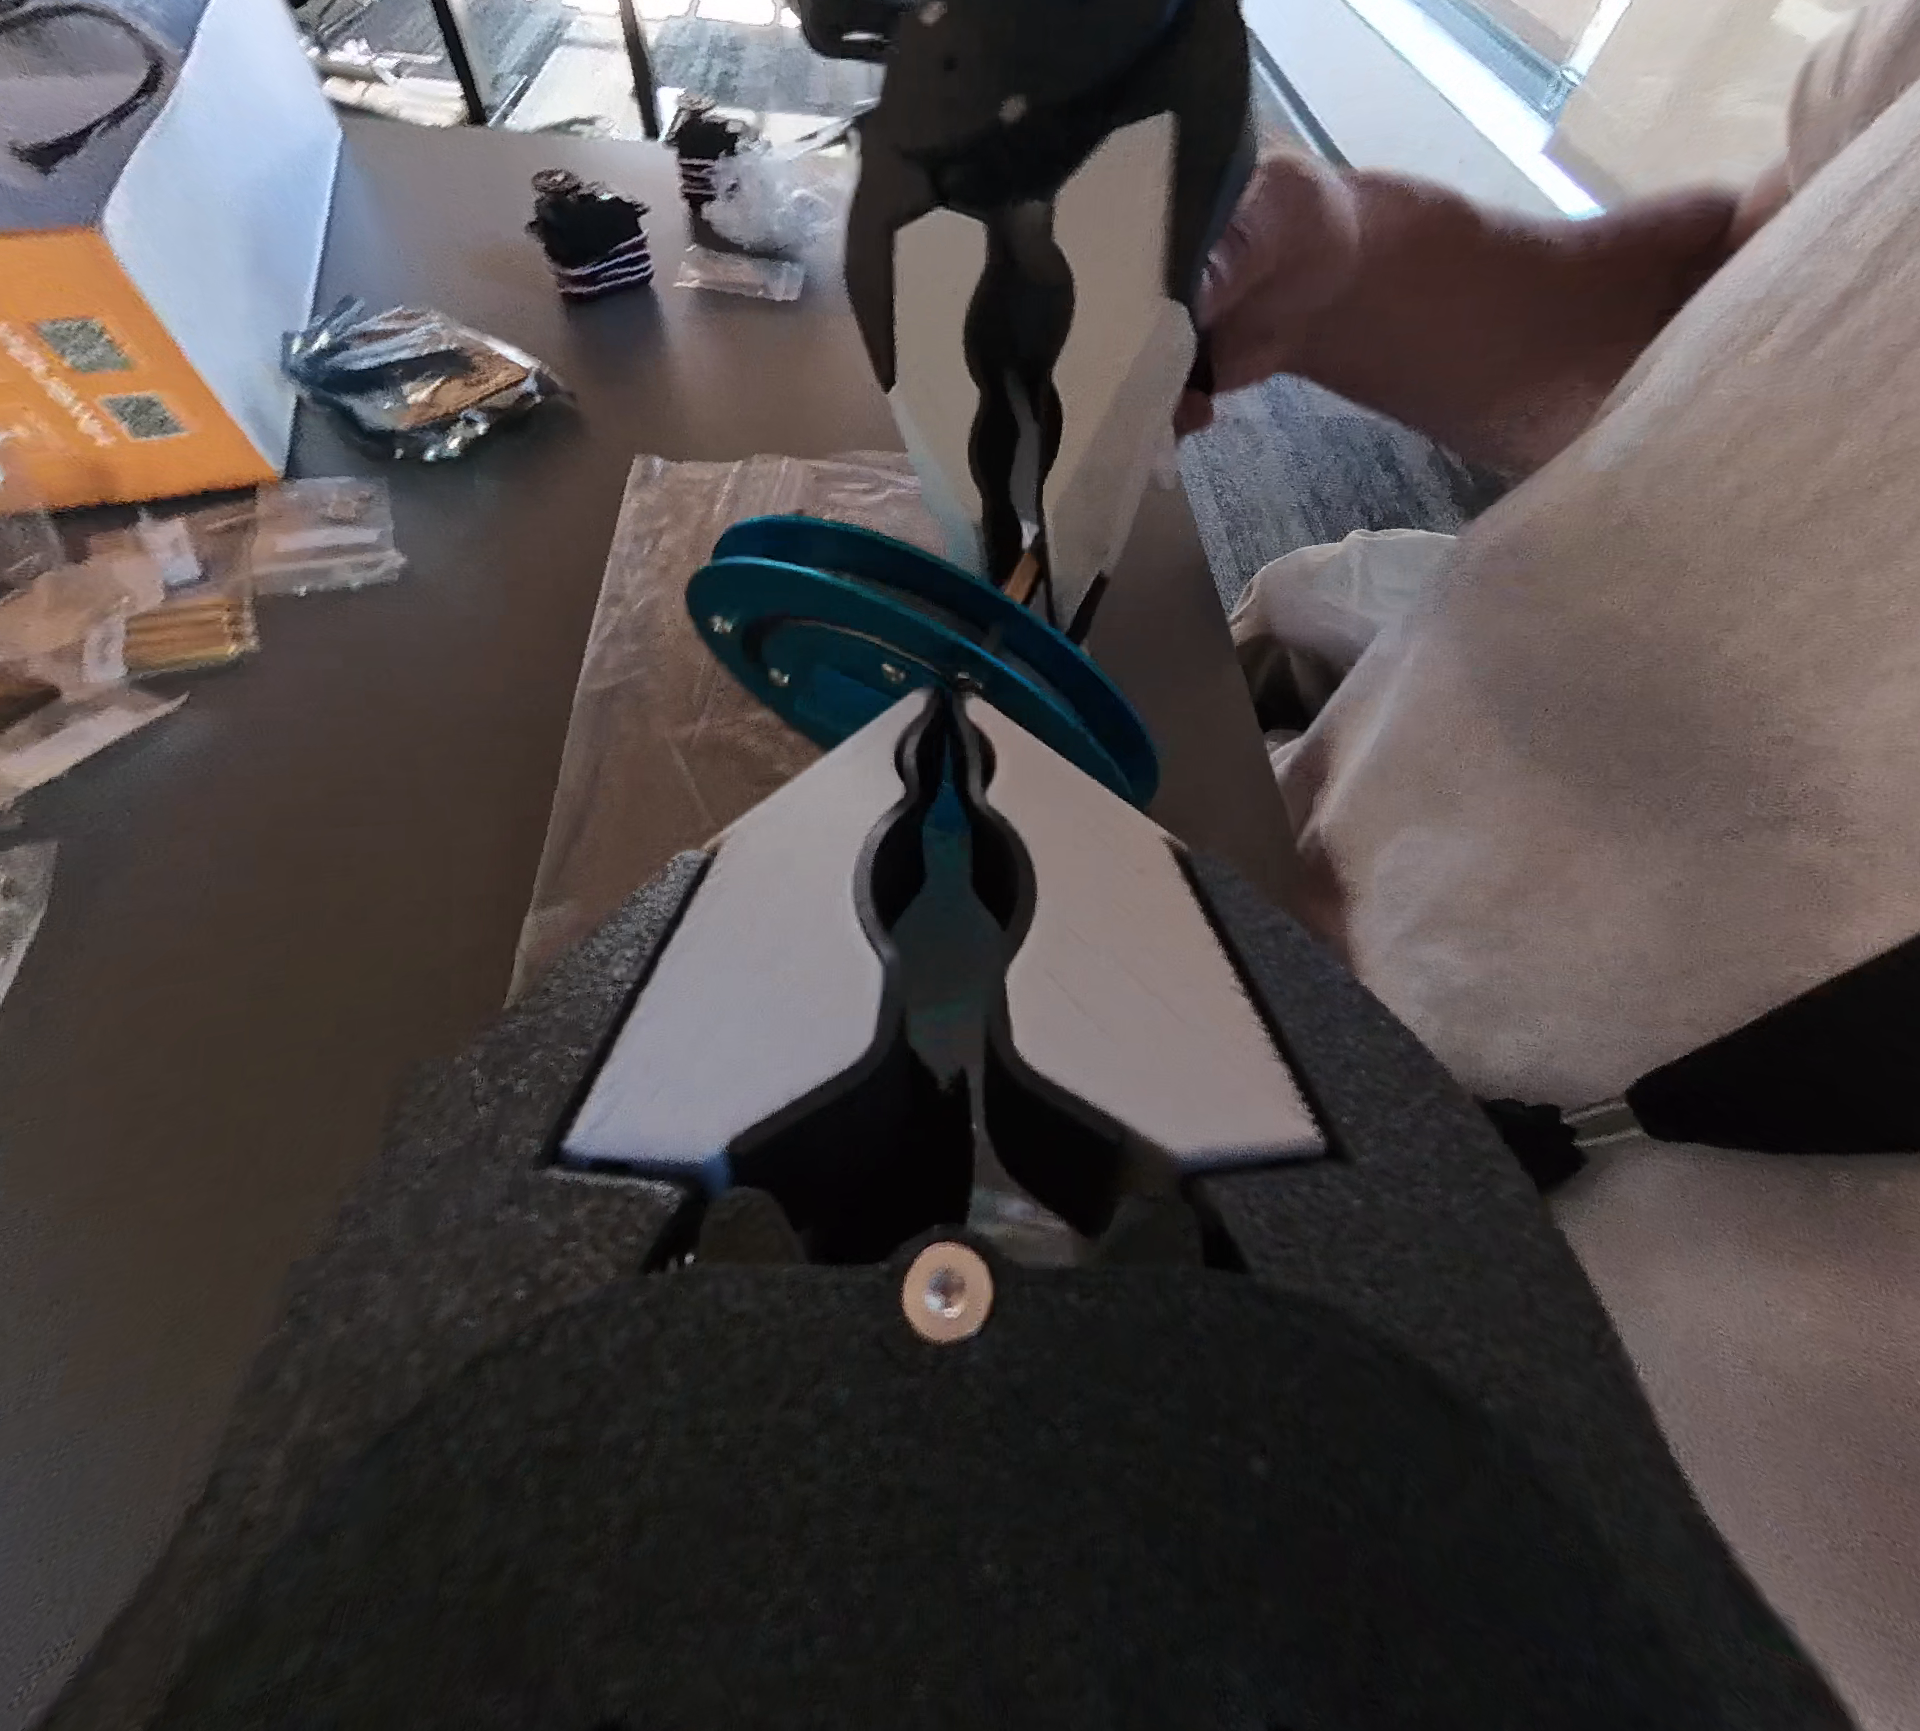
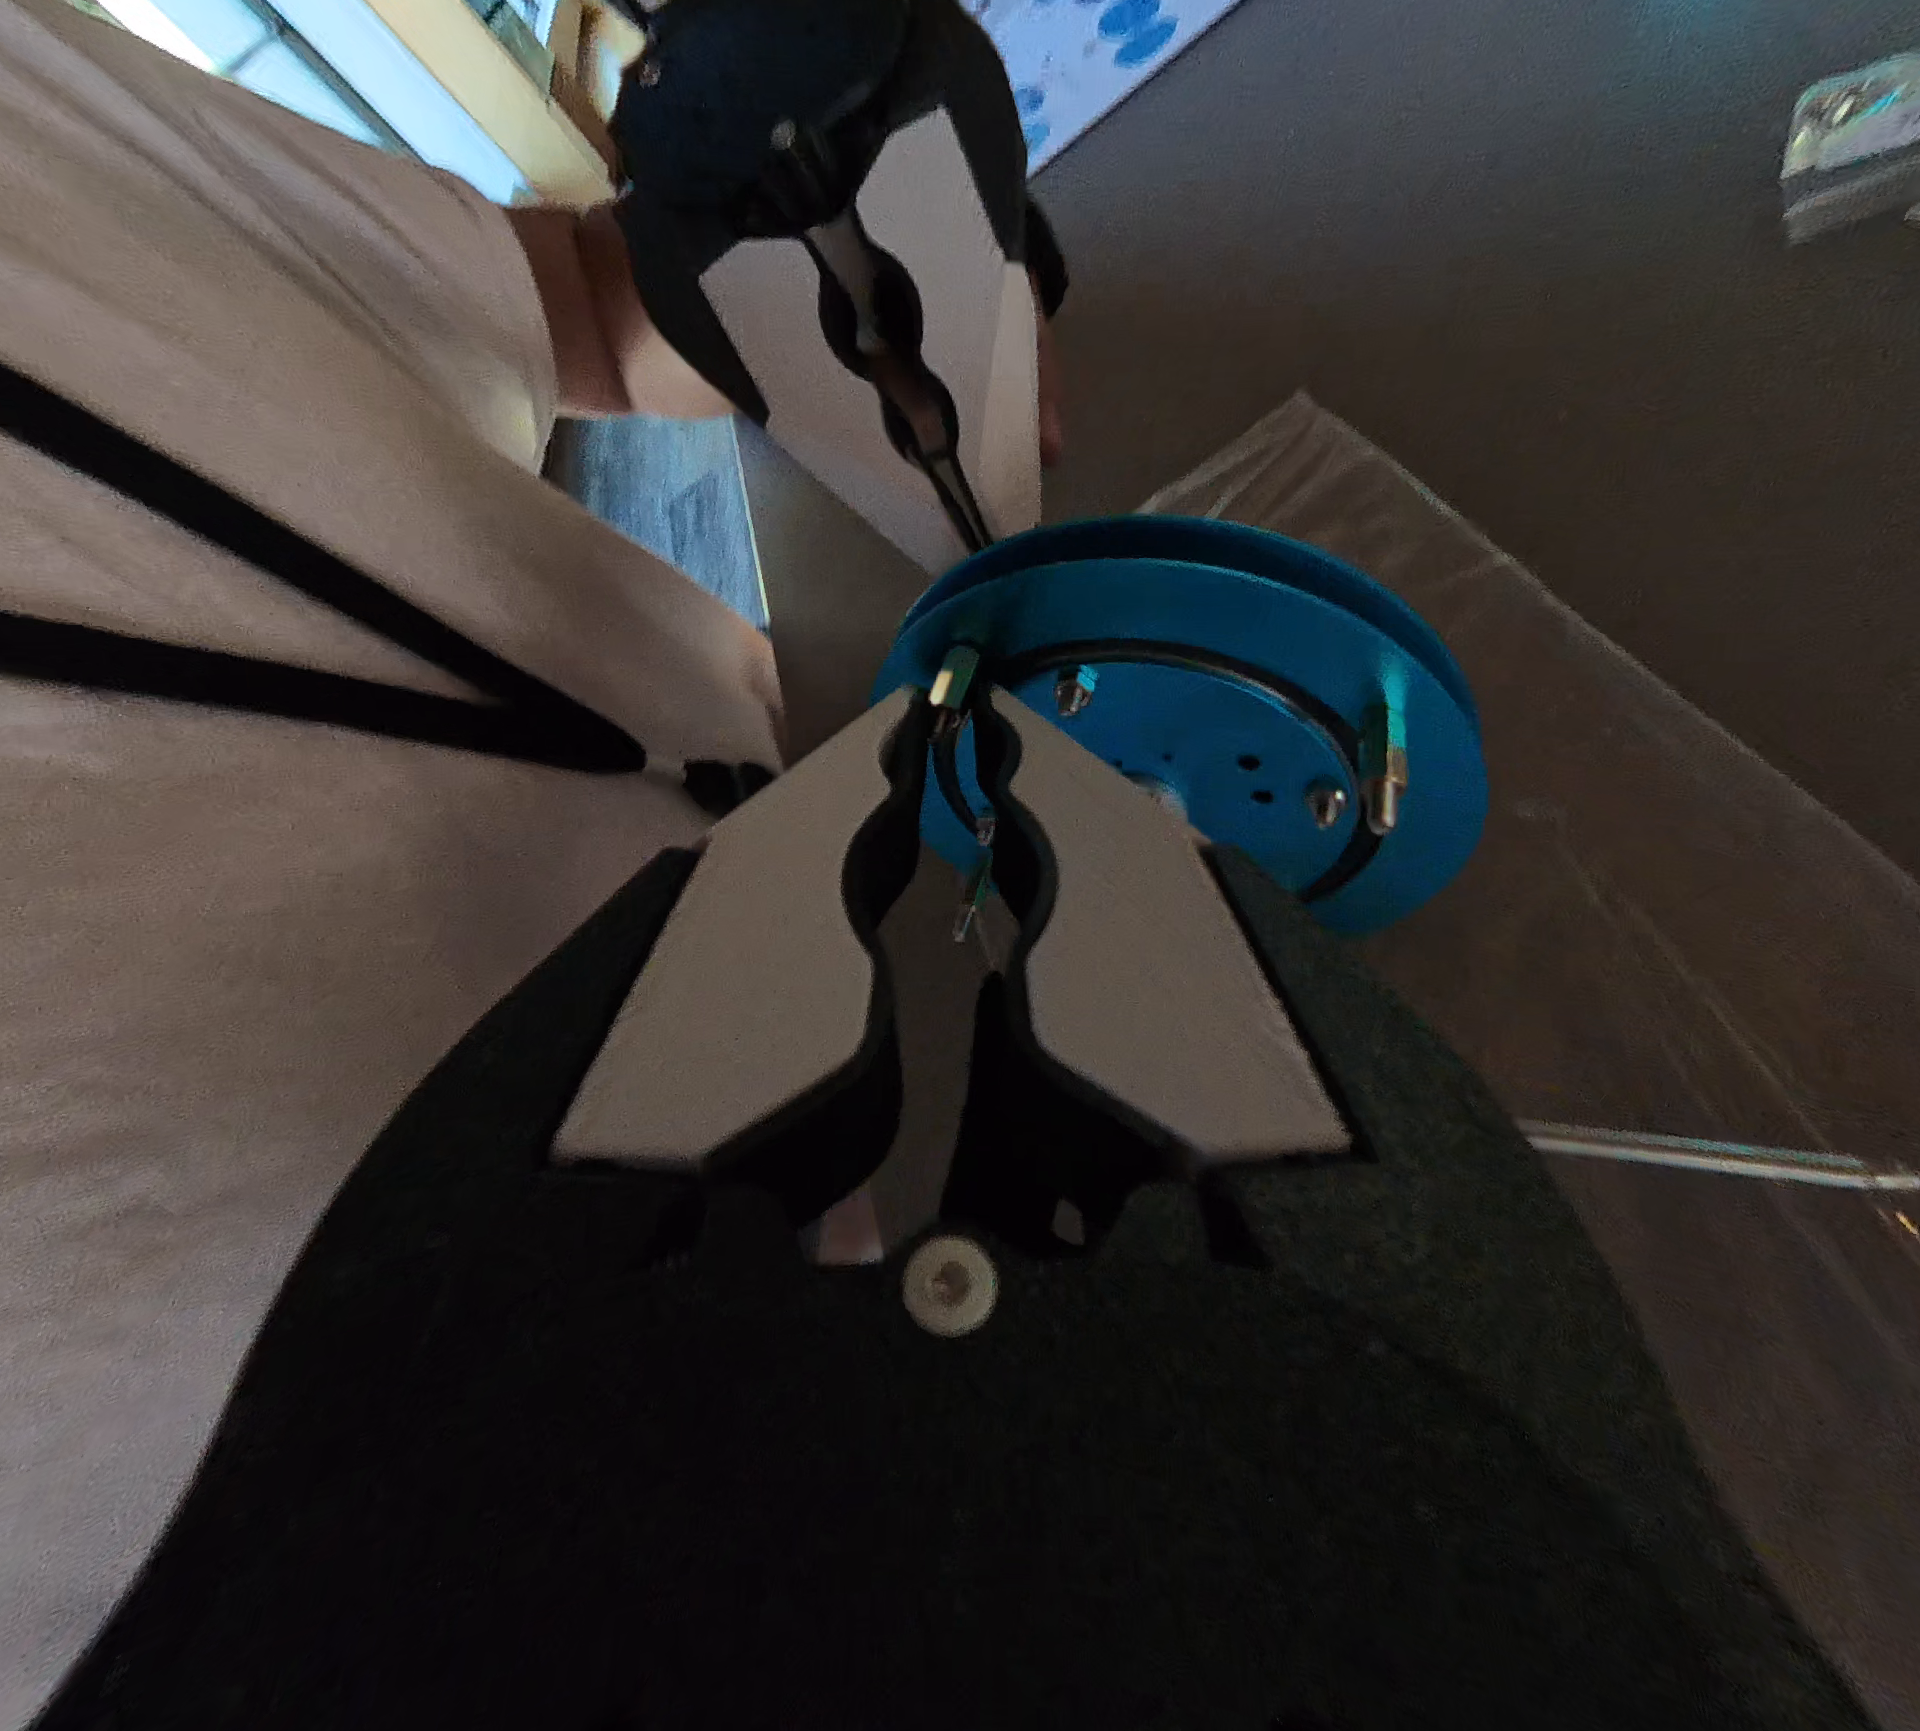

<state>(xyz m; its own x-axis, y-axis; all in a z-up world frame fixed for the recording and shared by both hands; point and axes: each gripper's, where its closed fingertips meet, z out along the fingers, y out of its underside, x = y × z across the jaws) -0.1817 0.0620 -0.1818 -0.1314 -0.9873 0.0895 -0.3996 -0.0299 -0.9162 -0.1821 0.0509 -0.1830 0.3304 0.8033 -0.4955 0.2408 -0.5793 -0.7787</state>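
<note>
**Blue disc assembly held between two tools above a plastic sheet**

Nearest in the left wrist view, the left tool (image 1: 951, 710) is clenched on the near rim of a blue disc assembly (image 1: 831, 611), two round blue plates stacked with a gap, small screws showing on the upper face. At 12 o'clock from it, the right tool (image 1: 1023, 564) comes in from the far side, fingers closed down on a small brass-coloured standoff at the disc's far edge.

In the right wrist view the right tool (image 2: 961, 705) grips a hex standoff (image 2: 956, 673) at the plate's rim; another standoff (image 2: 1382, 772) stands at 3 o'clock on the plate, and a thin black ring runs round the inner hub. How far any assembly has gone cannot be judged: some standoffs and screws are seated, nothing more is clear.

The disc is held just above a clear plastic sheet (image 1: 665, 725) lying on the dark worktop (image 1: 260, 850).

Farther off at 9 to 10 o'clock lie clear bags of small hardware (image 1: 208, 559), a dark foil pouch (image 1: 426, 382) and an orange and white box (image 1: 135, 331), contents unseen. At 11 o'clock, two black motor-like parts (image 1: 592, 242) sit beyond.
</note>
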